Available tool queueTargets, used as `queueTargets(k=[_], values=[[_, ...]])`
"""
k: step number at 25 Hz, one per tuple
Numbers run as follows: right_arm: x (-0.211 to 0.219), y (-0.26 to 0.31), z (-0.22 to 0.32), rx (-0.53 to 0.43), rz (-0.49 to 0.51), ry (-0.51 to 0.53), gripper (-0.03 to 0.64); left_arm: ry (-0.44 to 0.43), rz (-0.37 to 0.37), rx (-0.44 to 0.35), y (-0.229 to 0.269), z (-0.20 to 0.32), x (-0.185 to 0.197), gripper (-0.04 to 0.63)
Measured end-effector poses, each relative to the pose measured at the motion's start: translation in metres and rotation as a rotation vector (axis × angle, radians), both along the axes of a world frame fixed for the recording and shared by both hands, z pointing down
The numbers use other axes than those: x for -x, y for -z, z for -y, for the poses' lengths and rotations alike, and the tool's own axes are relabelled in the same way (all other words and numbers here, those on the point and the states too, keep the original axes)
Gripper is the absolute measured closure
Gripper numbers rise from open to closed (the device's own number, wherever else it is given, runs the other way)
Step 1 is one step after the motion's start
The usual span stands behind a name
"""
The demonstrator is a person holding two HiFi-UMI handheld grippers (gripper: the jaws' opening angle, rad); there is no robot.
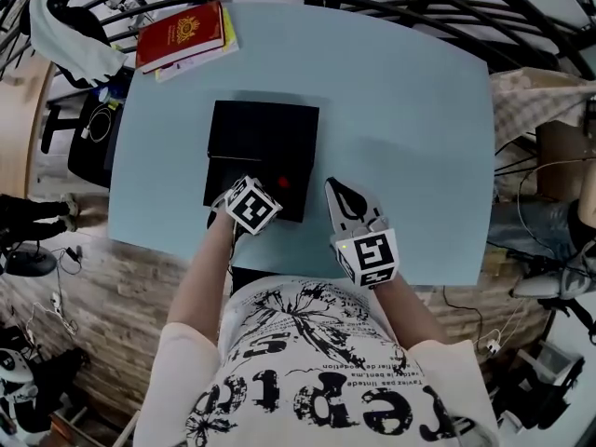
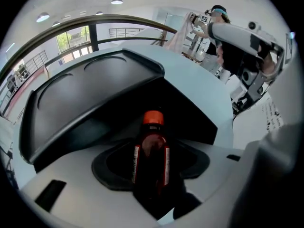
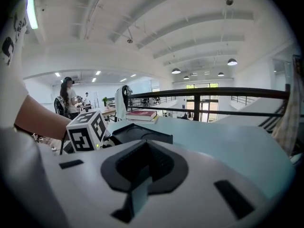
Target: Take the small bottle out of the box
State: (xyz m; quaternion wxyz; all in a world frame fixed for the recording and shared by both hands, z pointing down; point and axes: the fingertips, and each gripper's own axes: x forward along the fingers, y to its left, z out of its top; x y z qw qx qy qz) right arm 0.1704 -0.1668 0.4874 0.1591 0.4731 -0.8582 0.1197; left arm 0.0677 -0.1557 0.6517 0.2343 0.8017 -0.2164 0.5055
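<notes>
A printed shirt fills the foreground of the head view. Beyond it the left gripper dips into the near right part of an open black box on a pale blue table. A red cap at its tips marks the bottle. The right gripper hangs to that tool's right, clear of the box. A red book lies far ahead of both tools.

In the left gripper view the jaws are clamped on the bottle's dark body, with the cap pointing away from the tool toward the opened lid. The bottle sits over the box's base; whether it has left the floor cannot be told. Only this view shows the grasp, because from above the marker cube covers it.

In the right gripper view the jaws meet with nothing between them. The left gripper's cube and the box sit to this tool's left, and the bottle is out of sight here.

The lift looks best taken straight up and slowly. The clamp should be firm on the smooth body and the cap kept clear of lid and wall. The idle gripper could pin the box if it rises with the bottle.
</notes>
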Motion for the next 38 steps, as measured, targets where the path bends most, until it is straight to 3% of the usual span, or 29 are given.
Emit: queueTargets(k=[7, 11, 18, 32, 38], values=[[0.003, 0.011, -0.001, -0.036, 0.007, -0.021, 0.604, -0.012, 0.017, -0.078, 0.006, 0.002, 0.007, 0.362], [0.006, 0.022, -0.006, -0.064, 0.008, -0.051, 0.604, 0.014, -0.057, -0.139, 0.036, 0.004, 0.01, 0.362], [0.02, 0.044, -0.013, -0.11, 0.007, -0.106, 0.604, 0.04, -0.187, -0.327, 0.101, 0.009, 0.029, 0.362], [0.062, 0.112, -0.037, -0.277, -0.004, -0.178, 0.604, 0.176, -0.557, -0.747, 0.268, -0.009, 0.087, 0.362], [0.076, 0.146, -0.055, -0.376, 0.018, -0.193, 0.604, 0.232, -0.728, -0.87, 0.322, -0.029, 0.109, 0.362]])
